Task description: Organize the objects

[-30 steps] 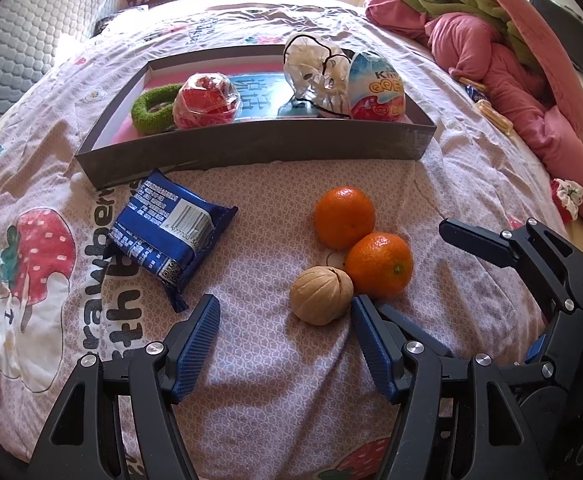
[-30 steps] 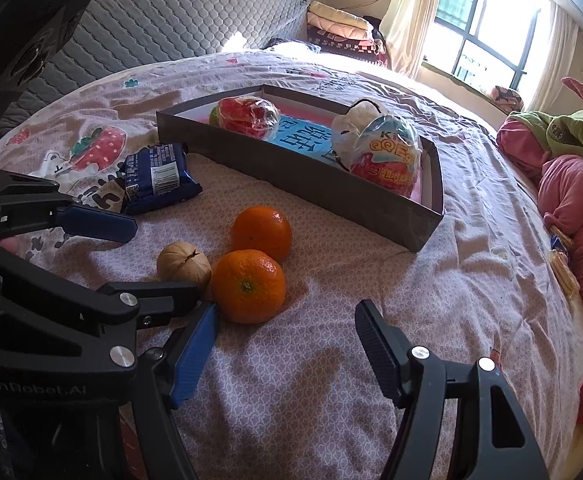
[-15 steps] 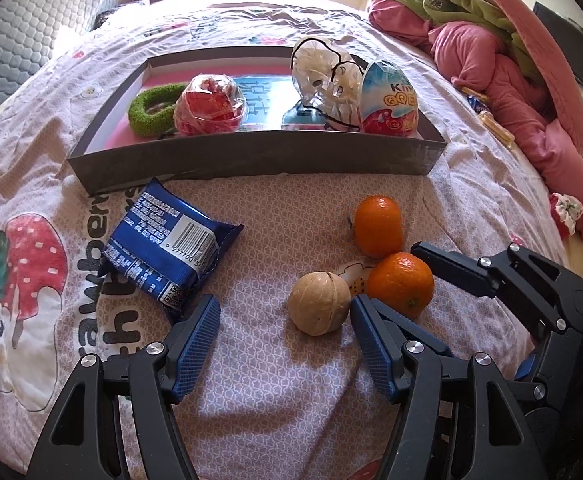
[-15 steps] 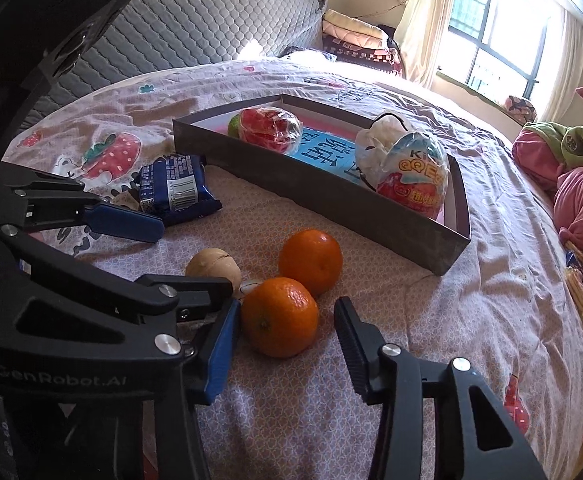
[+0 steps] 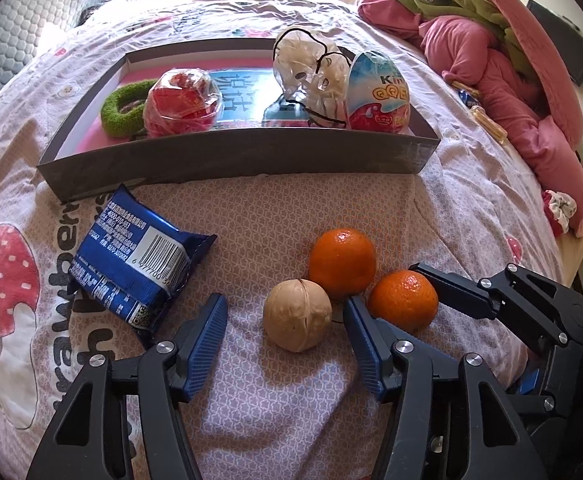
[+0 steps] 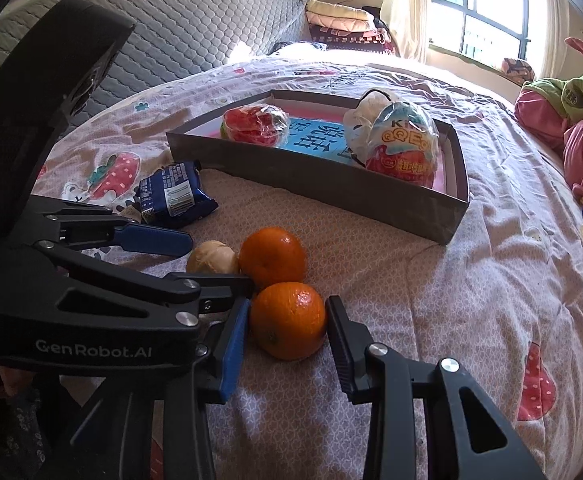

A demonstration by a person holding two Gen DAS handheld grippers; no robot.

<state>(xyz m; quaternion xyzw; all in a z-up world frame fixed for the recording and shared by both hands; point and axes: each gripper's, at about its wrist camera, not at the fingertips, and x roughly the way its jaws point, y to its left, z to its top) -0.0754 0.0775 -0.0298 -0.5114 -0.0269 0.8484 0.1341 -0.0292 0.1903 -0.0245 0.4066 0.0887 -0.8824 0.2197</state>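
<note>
A tan walnut (image 5: 297,316) lies on the bedsheet between the blue pads of my left gripper (image 5: 285,338). Its jaws are closing, with a gap still showing on both sides of the nut. Beside it, the near orange (image 6: 287,320) sits between the fingers of my right gripper (image 6: 287,338). Those jaws are closing too, and both pads touch the fruit. A second orange (image 5: 341,260) rests just behind, against the walnut. The right wrist view shows the walnut (image 6: 211,258) partly hidden by the left gripper's finger.
A grey shallow tray (image 5: 231,156) stands farther back. It holds a green ring (image 5: 121,110), a red wrapped ball (image 5: 181,102), a clear plastic bundle (image 5: 311,72) and a chocolate egg (image 5: 377,92). A blue snack packet (image 5: 139,264) lies left. Pink bedding (image 5: 491,68) is piled at the right.
My right gripper's jaws have narrowed from wide apart onto the near orange. The left jaws have drawn in a little around the walnut. Both hands stayed nearly in place.
</note>
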